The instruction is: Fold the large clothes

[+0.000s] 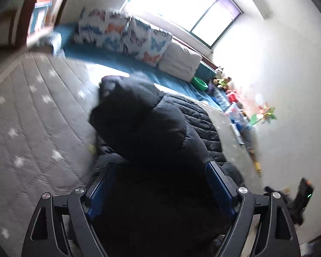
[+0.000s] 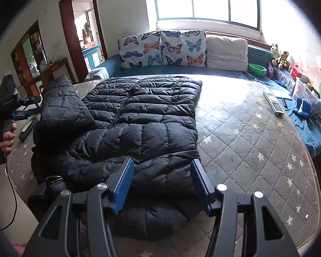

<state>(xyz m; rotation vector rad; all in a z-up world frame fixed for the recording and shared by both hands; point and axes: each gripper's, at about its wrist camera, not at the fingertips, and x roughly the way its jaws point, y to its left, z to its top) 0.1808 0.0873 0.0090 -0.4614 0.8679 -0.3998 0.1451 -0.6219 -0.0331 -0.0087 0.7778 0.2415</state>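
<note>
A black quilted puffer jacket [image 2: 149, 117] lies flat on the grey star-patterned mattress [image 2: 246, 139], zip up, with one sleeve [image 2: 62, 107] folded over its left side. My right gripper [image 2: 162, 171] hovers over the jacket's near hem, its blue pads apart and pressing on nothing. In the left wrist view the jacket [image 1: 149, 128] is blurred, and it fills the space under my left gripper [image 1: 160, 171], whose jaws stand wide. Seen from the right wrist, the left gripper [image 2: 25, 111] sits just left of the folded sleeve, held by a hand [image 2: 7, 139].
Butterfly pillows [image 2: 160, 47] and a white cushion [image 2: 226, 51] line the far side under the window. A remote [image 2: 274, 102], blue parts [image 2: 302, 107] and toys [image 2: 278, 55] lie at the right. A dark flat object [image 2: 27, 128] lies beside the jacket's left edge.
</note>
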